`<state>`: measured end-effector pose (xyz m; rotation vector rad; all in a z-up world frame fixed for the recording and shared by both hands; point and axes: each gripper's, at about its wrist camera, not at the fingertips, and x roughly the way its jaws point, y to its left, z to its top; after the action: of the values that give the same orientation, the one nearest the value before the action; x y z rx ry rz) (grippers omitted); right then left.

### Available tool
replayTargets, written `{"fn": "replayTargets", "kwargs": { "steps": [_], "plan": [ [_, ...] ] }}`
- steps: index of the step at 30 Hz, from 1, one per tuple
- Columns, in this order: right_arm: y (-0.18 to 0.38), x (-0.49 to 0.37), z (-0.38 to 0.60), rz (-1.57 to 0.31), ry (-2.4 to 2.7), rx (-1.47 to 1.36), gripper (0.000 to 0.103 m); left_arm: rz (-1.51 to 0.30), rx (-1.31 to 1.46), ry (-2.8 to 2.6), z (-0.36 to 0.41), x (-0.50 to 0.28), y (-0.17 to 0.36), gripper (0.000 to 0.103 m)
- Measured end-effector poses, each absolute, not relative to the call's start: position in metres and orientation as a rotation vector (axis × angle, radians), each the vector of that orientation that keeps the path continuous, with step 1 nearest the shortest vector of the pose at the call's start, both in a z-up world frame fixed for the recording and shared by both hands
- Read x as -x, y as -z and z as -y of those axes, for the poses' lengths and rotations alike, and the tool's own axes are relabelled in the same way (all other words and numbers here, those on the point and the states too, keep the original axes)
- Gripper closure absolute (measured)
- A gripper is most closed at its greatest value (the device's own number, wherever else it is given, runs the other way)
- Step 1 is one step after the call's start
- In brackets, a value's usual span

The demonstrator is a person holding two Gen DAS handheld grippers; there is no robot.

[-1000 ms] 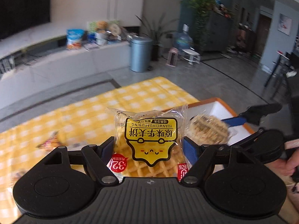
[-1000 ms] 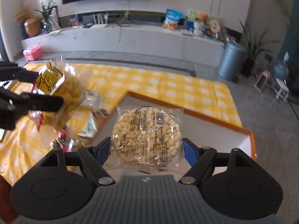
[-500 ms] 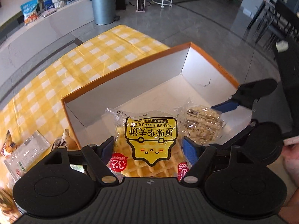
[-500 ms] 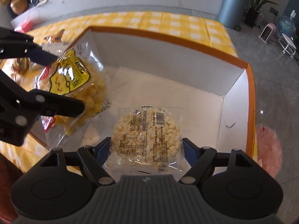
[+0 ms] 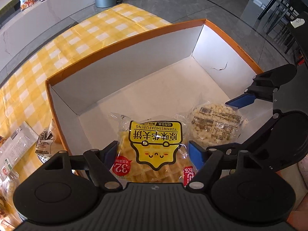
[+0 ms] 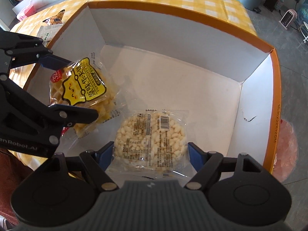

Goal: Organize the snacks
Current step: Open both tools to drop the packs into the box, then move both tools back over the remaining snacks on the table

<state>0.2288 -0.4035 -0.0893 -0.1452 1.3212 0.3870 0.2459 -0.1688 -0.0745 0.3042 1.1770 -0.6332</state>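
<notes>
- Left claw (image 5: 153,151) pinches a crinkly clear waffle packet (image 5: 152,146) inside the white cardboard box (image 5: 134,61).
- Right claw (image 6: 150,154) pinches a round puffed-rice cake (image 6: 151,137), beside the waffle packet.

Bright daylight fills both views, sharp and free of blur. Inside the white box (image 6: 256,88) one wall sits in grey shade while the floor glows. Glare glints on the waffle packet (image 5: 154,144), and fisheye bending curves the edges, with corners falling dark
</notes>
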Motion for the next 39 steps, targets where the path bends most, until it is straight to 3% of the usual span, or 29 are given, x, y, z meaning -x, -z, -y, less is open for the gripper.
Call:
{"fn": "replayTargets", "kwargs": {
  "steps": [8,16,26,32,39],
  "plan": [
    [0.089,-0.231,0.395,-1.341,-0.363,0.154,0.024,-1.167,-0.257,0.635,0.163,-0.245,0.071,0.012],
    [0.081,-0.227,0.391,-1.313,-0.326,0.201,0.017,-1.131,-0.185,0.655,0.156,-0.241,0.059,0.002],
    [0.062,-0.213,0.387,-1.252,-0.309,0.243,0.016,-1.006,-0.14,0.638,0.144,-0.221,0.026,0.001],
    [0.038,-0.192,0.384,-1.115,-0.266,0.283,0.016,-0.878,-0.131,0.597,0.129,-0.194,0.001,0.002],
    [0.004,-0.154,0.371,-0.827,-0.273,0.217,0.017,-0.744,-0.084,0.517,0.094,-0.162,-0.017,0.005]
  ]
}}
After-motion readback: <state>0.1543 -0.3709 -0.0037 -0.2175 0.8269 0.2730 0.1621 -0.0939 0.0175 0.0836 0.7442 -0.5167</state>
